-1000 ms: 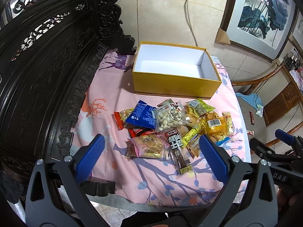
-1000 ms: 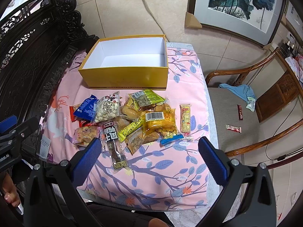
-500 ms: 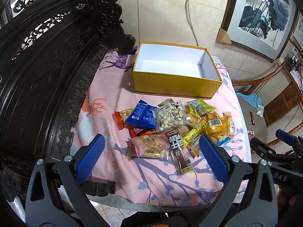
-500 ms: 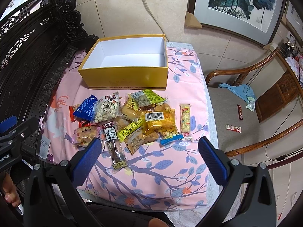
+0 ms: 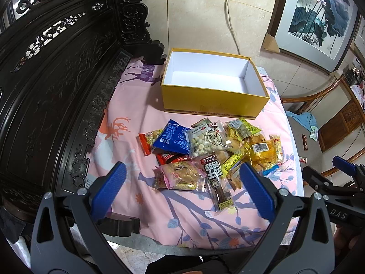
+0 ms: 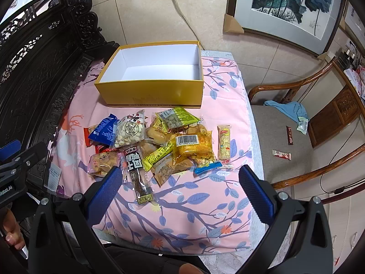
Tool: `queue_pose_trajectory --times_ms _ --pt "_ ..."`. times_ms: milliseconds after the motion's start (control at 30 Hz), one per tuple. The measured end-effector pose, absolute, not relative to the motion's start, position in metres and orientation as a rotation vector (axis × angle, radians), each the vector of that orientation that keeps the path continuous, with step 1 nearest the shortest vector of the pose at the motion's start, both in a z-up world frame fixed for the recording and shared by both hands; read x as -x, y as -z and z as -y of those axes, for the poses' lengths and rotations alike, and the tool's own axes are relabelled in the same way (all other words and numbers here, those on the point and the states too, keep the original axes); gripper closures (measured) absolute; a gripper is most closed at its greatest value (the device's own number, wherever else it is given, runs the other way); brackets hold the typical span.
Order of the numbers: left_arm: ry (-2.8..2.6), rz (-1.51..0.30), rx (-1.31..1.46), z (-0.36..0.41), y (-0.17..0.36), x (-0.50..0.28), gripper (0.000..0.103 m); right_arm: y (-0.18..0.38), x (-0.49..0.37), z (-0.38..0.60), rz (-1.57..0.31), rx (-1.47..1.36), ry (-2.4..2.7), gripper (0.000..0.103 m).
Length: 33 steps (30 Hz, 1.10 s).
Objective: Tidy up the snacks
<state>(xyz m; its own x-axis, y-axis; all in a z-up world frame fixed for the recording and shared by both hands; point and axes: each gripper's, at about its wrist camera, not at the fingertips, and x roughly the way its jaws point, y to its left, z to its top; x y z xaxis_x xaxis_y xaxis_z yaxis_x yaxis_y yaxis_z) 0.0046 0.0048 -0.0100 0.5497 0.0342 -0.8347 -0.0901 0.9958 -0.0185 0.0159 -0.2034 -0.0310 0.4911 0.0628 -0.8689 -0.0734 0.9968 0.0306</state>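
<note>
Hovering left gripper (image 5: 182,188), right gripper (image 6: 180,186) fingers spread, empty | snack pile (image 6: 157,143) overlapping, lower packets hidden

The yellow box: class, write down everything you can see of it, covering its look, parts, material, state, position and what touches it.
The yellow box is a rectangular open-topped carton, apparently cardboard, with yellow outer walls, a darker band along the base and faint lettering on its front. Its inside is plain white and holds nothing. No lid is in view. It sits upright and flat on the pink cloth, at the far end, beyond the snack pile. The nearest packets lie just short of its front wall. Neither hand-held gripper touches it.
</note>
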Motion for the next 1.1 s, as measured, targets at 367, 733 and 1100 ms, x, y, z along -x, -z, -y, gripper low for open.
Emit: queue_pose_trajectory --times_ms 367,733,1100 --pt "-0.085 -0.99 0.056 -0.0066 0.0151 -0.0041 0.002 0.0336 -0.0149 0.2019 -1.057 0.011 -0.083 0.001" --pt "-0.105 -0.999 0.039 -0.0049 0.0139 -0.0038 0.002 0.0336 -0.0156 0.2012 -1.059 0.011 -0.086 0.001" --pt "-0.108 -1.006 0.035 -0.0053 0.0139 -0.0038 0.002 0.0349 -0.0144 0.2005 -1.06 0.011 -0.088 0.001"
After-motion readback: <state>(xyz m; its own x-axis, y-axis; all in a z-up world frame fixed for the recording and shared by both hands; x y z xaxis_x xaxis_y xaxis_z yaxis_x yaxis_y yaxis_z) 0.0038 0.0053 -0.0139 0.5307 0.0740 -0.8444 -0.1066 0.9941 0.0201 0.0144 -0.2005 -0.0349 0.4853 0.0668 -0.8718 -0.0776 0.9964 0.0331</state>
